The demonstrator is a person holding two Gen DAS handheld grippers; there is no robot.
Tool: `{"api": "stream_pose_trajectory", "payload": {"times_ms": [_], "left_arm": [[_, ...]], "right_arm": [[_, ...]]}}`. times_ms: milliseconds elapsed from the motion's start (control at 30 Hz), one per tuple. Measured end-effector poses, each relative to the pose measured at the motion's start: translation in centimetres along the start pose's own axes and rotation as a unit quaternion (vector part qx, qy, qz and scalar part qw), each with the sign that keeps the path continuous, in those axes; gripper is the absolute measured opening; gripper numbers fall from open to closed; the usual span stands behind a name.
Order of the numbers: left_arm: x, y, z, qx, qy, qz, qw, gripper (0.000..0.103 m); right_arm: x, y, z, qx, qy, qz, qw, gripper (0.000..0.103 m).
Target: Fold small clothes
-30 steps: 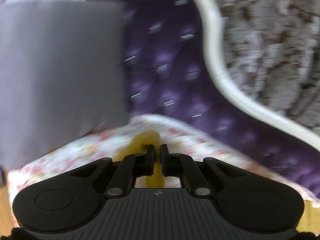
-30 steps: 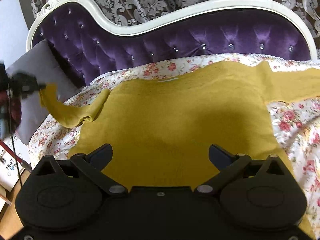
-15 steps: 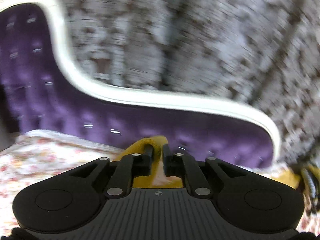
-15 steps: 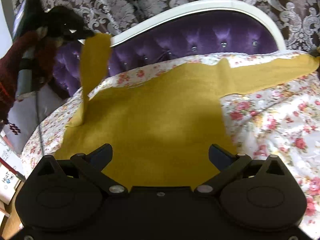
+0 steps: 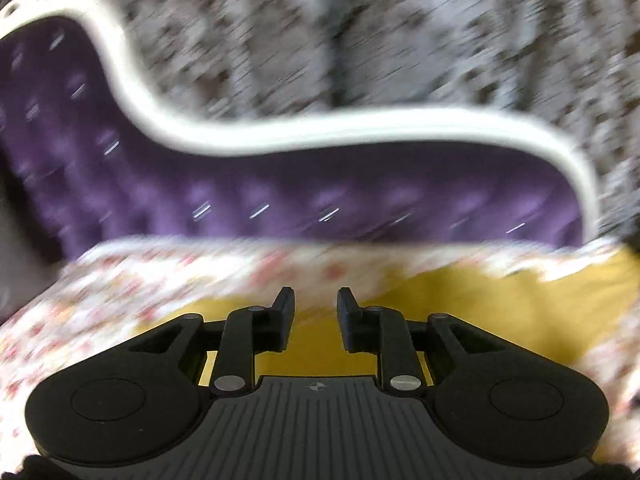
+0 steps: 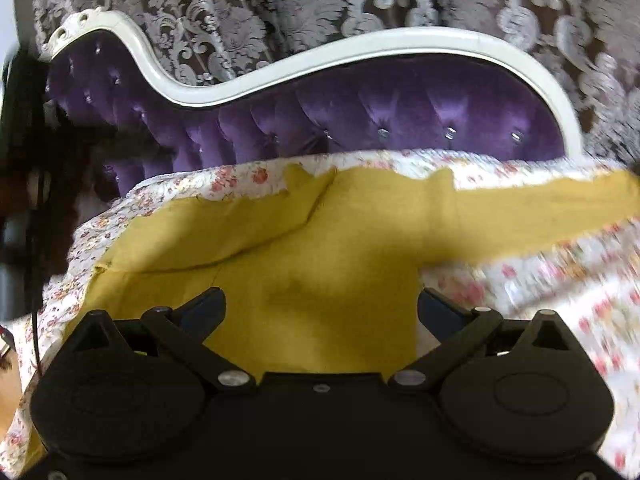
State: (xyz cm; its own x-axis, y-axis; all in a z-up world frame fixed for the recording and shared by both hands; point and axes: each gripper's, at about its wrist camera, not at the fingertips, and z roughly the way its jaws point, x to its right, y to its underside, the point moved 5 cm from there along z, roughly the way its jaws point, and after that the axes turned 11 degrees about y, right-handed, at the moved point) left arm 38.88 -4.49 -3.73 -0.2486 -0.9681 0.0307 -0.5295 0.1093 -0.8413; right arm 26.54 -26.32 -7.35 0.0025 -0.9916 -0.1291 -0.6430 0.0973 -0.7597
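Mustard top [image 6: 320, 280] lies flat on the floral bedspread [image 6: 560, 300], one sleeve folded inward. Left gripper [image 5: 316, 314] is opening, nothing pinched as far as the blur allows — the released sleeve could slide back. Right gripper [image 6: 320, 306] hovers wide open, empty — a careless pass may rumple the body.

Both wrist cameras sit low over the floral bedspread [image 6: 568, 280], angled down, facing the purple tufted headboard [image 6: 400, 112]. Shared ground: headboard, damask curtain [image 5: 360, 32], mustard garment [image 6: 320, 248]. Left view is blurred and closer to the bedspread's headboard edge.
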Motion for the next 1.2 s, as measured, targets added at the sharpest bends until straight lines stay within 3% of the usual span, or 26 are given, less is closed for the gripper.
{"api": "stream_pose_trajectory", "payload": {"times_ms": [133, 267, 433, 600, 700, 733, 800, 900, 1000, 1067, 1200], "left_arm": [[-6.2, 3.6, 1.7, -0.045, -0.071, -0.027, 0.9961, 0.023], [-10.3, 6.8, 3.0, -0.082, -0.098, -0.056, 0.9902, 0.023], [-11.1, 8.9, 2.1, -0.041, -0.106, -0.027, 0.9932, 0.025], [-10.9, 9.4, 1.8, -0.024, -0.105, -0.033, 0.9936, 0.025], [-11.0, 9.3, 1.9, -0.021, -0.102, -0.04, 0.9937, 0.026], [-11.0, 9.3, 1.9, -0.021, -0.101, -0.042, 0.9937, 0.026], [-11.1, 9.4, 2.0, -0.026, -0.098, -0.047, 0.9937, 0.027], [-11.2, 9.5, 2.0, -0.026, -0.097, -0.053, 0.9936, 0.028], [-11.4, 9.5, 2.0, -0.024, -0.096, -0.06, 0.9933, 0.029], [-11.4, 9.5, 2.0, -0.023, -0.097, -0.062, 0.9931, 0.029], [-11.3, 9.5, 2.0, -0.025, -0.098, -0.06, 0.993, 0.03]], "right_arm": [[-1.4, -2.1, 2.5, 0.003, -0.011, -0.027, 1.0, 0.094], [-3.2, -4.7, 5.8, 0.005, -0.014, -0.067, 0.998, 0.081], [-3.6, -7.8, 11.6, -0.014, -0.019, -0.046, 0.999, 0.077], [-3.7, -9.7, 16.4, -0.038, -0.012, -0.008, 0.999, 0.075], [-3.8, -9.8, 18.9, -0.076, -0.004, 0.004, 0.997, 0.046], [-3.9, -9.6, 19.5, -0.097, -0.015, 0.014, 0.995, 0.012], [-4.1, -9.7, 19.7, -0.118, -0.036, 0.036, 0.992, 0.011], [-4.9, -12.1, 15.5, -0.038, -0.053, 0.013, 0.998, 0.011], [-2.9, -13.2, 10.9, 0.034, -0.073, 0.039, 0.996, 0.011], [-0.5, -11.8, 10.7, 0.021, -0.031, 0.053, 0.998, 0.014], [2.7, -7.9, 13.0, -0.065, 0.032, 0.037, 0.997, 0.018]]}}
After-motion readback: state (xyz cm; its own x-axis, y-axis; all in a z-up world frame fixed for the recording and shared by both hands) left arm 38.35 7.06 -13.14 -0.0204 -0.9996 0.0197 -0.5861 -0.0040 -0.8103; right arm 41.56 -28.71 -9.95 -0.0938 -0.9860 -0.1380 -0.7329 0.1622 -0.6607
